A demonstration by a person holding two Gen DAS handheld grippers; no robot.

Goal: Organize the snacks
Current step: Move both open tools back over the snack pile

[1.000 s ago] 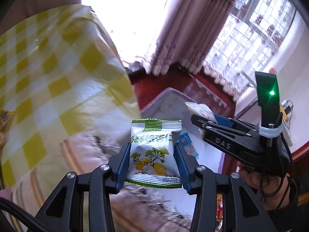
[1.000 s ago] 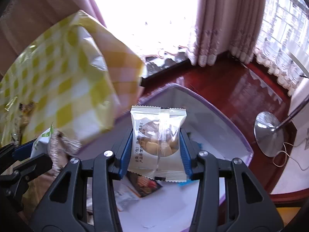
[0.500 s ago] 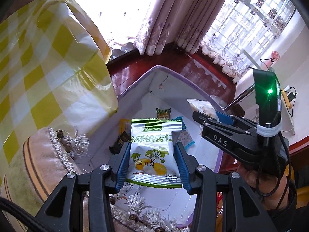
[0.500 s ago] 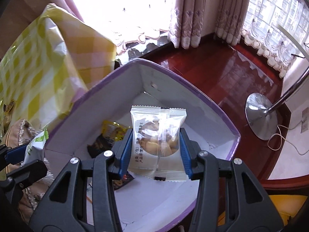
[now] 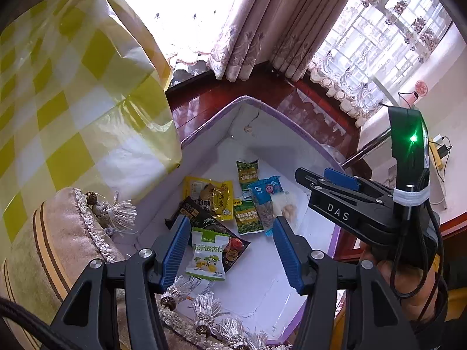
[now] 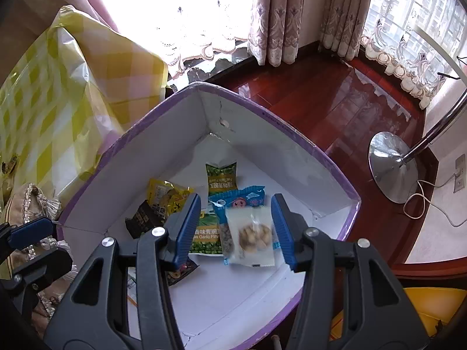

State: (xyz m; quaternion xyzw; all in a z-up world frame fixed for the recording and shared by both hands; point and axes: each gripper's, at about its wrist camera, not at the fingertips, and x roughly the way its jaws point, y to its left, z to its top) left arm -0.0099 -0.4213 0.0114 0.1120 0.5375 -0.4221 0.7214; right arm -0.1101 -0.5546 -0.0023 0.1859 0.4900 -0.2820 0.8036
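A: What is seen at the left of the left wrist view?

B: A yellow checked bag [image 5: 81,102] fills the upper left, presumably the source of the snacks. Lower centre, the left gripper [image 5: 230,250] has just been opening; its jaws are spread, and the green-and-white packet [image 5: 207,255] is no longer pinched and lies or drops between them inside the purple-rimmed box [image 5: 262,108].

A: And further right?

B: The right gripper [image 6: 236,230], lower centre of its own view, has likewise been opening. The clear nut packet [image 6: 252,234] is freed between its spread pads, over the other packets [image 6: 221,176] gathered in the box. Both are judged released there so the snacks are collected together.
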